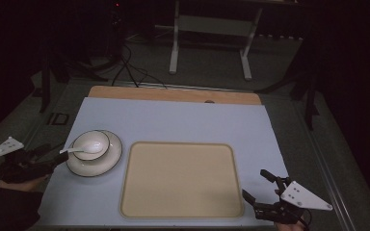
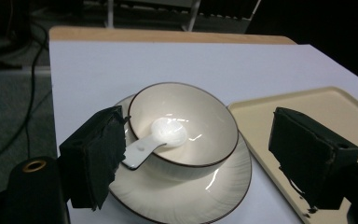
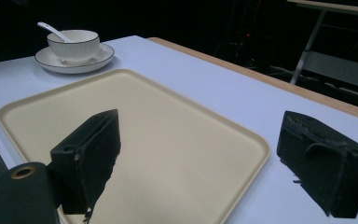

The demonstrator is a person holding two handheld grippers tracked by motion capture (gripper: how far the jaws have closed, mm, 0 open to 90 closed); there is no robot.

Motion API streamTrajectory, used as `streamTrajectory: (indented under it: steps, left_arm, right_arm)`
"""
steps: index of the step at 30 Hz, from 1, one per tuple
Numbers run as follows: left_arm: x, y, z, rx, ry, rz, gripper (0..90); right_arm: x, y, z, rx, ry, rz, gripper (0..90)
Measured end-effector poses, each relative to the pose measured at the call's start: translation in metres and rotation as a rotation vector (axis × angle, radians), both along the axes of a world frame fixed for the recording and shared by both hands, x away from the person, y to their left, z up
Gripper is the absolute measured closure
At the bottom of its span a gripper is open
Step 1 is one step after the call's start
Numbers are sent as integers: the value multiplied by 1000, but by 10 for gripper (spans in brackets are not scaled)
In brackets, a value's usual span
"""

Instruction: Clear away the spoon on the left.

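A white bowl [image 1: 101,139] with a dark rim stands on a matching plate [image 1: 111,160] at the left of the pale mat. A white spoon [image 1: 84,148] lies in the bowl, its handle sticking out to the left. My left gripper [image 1: 53,161] is just left of the plate, low and pointing at it. In the left gripper view its jaws stand wide with the bowl [image 2: 200,116] and plate [image 2: 191,196] between them, and the left pad [image 2: 98,154] is right beside the spoon handle [image 2: 137,154]. My right gripper [image 1: 255,185] is open and empty at the beige tray's [image 1: 180,180] near right corner.
The tray [image 3: 168,140] has nothing on it and takes up the middle of the mat. A strip of wooden table edge [image 1: 173,94] runs along the far side. Beyond it are dark floor, cables [image 1: 125,67] and a white table frame [image 1: 209,43].
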State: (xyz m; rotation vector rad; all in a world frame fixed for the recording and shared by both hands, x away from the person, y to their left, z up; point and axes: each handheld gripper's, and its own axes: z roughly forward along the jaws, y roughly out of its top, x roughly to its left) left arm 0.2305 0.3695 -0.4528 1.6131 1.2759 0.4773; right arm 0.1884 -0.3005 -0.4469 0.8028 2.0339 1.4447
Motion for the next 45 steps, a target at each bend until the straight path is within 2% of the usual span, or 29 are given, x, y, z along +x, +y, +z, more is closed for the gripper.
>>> streamTrajectory:
  steps: [3,4,6,7,10,11,13,15,16,19,26,28,33,34,39,45]
  left_arm:
    - [3,2,-4,-13,23,8,203]
    - [9,5,-10,-32,56,37,215]
    - [12,6,-12,-35,85,58,226]
    - [14,7,-13,-34,96,83,239]
    - [17,8,-15,-48,118,101,260]
    - [20,10,-17,-59,138,117,290]
    - [23,12,-19,-78,162,123,298]
    - [23,12,-19,-78,162,123,310]
    - [28,14,-23,-90,202,127,320]
    - [32,16,-28,-106,243,117,346]
    - [39,20,-35,-177,276,104,432]
    - [41,21,-36,-167,286,102,472]
    - [43,21,-38,-179,292,86,527]
    - [45,22,-40,-183,304,74,563]
    - [46,22,-40,-187,299,67,599]
    - [48,22,-43,-206,315,33,695]
  right_arm:
    - [0,0,0,1,0,0,134]
    - [0,0,0,0,1,0,134]
    - [0,0,0,-1,1,1,134]
    - [0,0,0,-1,1,1,134]
    - [1,0,0,-2,3,1,134]
    - [1,0,-1,-2,4,1,134]
    - [1,1,-1,-4,5,2,134]
    - [1,1,-1,-4,5,1,134]
    - [1,1,-1,-5,4,1,134]
    - [1,1,-1,-5,5,2,134]
    - [2,1,-2,-8,11,1,134]
    - [2,1,-2,-8,11,0,134]
    - [2,1,-2,-10,11,-2,134]
    - [2,1,-2,-10,13,-3,134]
    - [2,2,-2,-14,11,-3,134]
    - [2,2,-2,-14,11,-3,134]
